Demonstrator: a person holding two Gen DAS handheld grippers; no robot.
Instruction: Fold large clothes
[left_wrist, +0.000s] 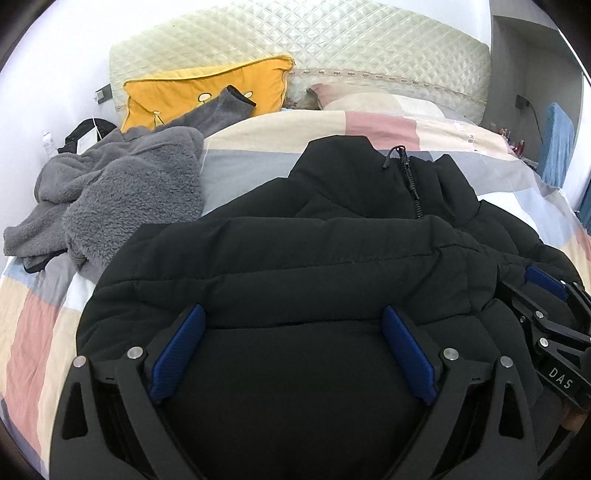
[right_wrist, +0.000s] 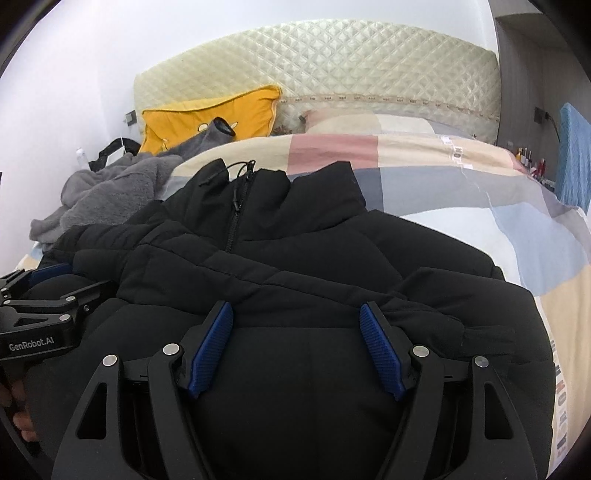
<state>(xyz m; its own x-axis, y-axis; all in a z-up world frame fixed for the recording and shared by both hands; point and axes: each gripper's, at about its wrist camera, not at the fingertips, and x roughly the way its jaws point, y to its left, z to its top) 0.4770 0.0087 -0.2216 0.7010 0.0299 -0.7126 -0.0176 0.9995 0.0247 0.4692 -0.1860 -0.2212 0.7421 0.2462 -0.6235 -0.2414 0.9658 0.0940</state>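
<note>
Your left tongs (left_wrist: 293, 350) stood wide apart over the near part of the black puffer jacket (left_wrist: 332, 251), their blue pads (left_wrist: 177, 354) gripping nothing. Your right tongs (right_wrist: 299, 347) were likewise spread above the jacket's padding, holding nothing. The jacket lay on the patchwork quilt (right_wrist: 461, 177) at the bed's near edge, collar and zipper (left_wrist: 412, 184) pointing toward the headboard (left_wrist: 332, 44). Beyond it, toward the bed's left edge, a grey fleece garment (left_wrist: 122, 184) lay crumpled. A yellow pillow (left_wrist: 207, 92) leaned on the headboard.

Bright, even light; fisheye-warped edges.
</note>
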